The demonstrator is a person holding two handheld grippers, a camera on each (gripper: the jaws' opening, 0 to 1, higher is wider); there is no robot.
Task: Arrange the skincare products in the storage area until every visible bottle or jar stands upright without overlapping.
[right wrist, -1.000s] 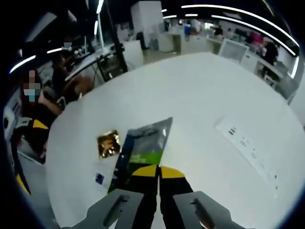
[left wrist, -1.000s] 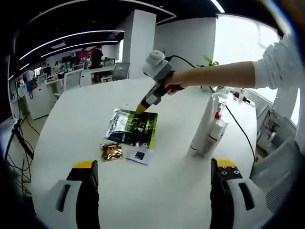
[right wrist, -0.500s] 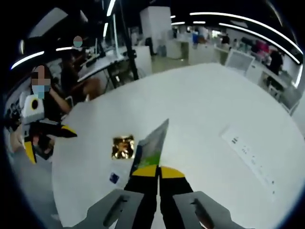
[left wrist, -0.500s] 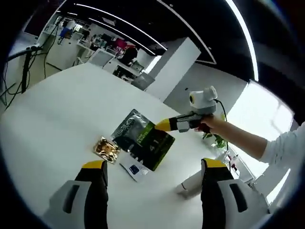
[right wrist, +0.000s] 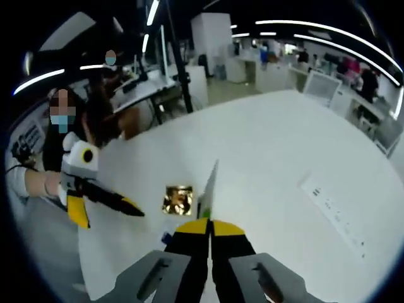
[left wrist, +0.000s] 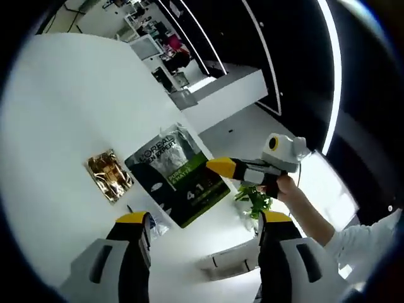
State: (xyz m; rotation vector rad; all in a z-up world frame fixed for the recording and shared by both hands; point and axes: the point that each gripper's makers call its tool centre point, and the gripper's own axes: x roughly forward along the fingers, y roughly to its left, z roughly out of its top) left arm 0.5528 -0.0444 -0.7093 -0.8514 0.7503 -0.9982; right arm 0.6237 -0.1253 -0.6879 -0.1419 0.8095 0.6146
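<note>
Looking along my left gripper (left wrist: 199,227), jaws wide apart, I see the green pouch (left wrist: 178,172) lifted at twelve o'clock, pinched by my right gripper (left wrist: 218,166). Right gripper view: jaws clamp the pouch's edge, apparently upright; gold sachet (right wrist: 178,199) at eleven o'clock.

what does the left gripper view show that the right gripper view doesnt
Left gripper view alone: the pouch's printed front, a small blue sachet, a plant, a white bottle lying low, and the left gripper open.

Right gripper view alone: the pouch edge-on, a printed white strip on the table, and the left gripper from outside.

Both: the pouch, the gold sachet, and the right gripper shut on the pouch.
</note>
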